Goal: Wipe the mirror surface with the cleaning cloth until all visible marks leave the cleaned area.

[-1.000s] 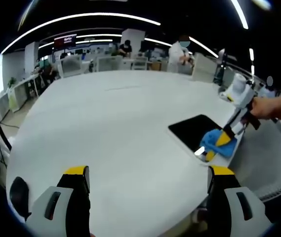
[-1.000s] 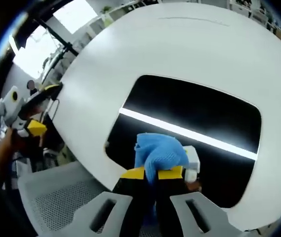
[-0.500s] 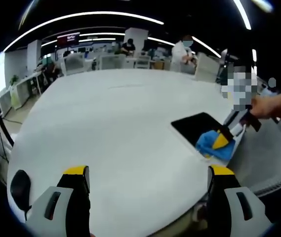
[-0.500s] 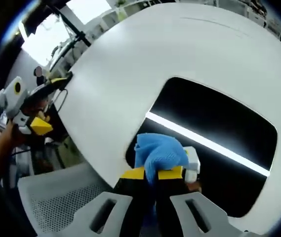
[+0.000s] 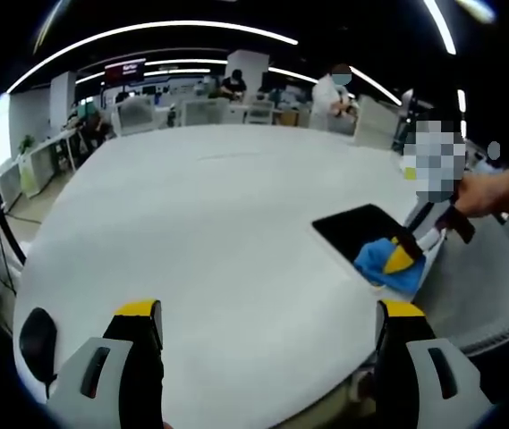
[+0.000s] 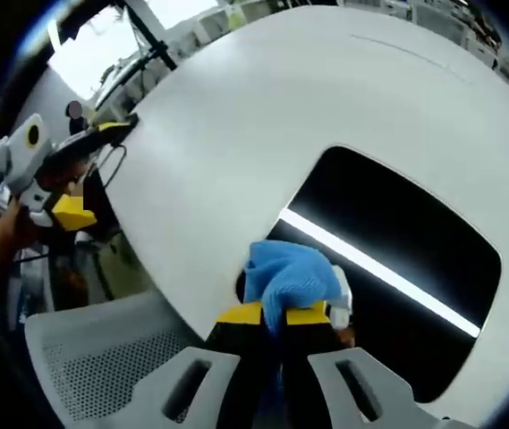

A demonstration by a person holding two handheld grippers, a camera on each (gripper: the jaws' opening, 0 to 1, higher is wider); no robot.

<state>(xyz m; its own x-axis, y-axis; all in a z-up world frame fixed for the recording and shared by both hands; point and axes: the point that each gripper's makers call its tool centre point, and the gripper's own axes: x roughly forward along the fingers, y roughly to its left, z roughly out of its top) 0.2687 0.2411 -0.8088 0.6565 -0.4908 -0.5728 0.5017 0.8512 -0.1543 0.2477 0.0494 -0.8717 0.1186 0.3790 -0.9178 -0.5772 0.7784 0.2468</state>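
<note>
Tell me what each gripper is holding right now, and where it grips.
The right gripper is shut on the blue cloth, pinching a bunched fold while it rests on the mirror. The left gripper is open, holding nothing.

Over the last second the blue cleaning cloth (image 6: 288, 279), clamped between the jaws of the right gripper (image 6: 275, 314), has been carried across the mirror (image 6: 397, 232) to its edge at about 8 o'clock in the right gripper view; earlier it was pressed well inside the dark glass. In the left gripper view, the cloth (image 5: 384, 262) is now seen slightly farther toward 3 o'clock along the mirror (image 5: 354, 228).
</note>
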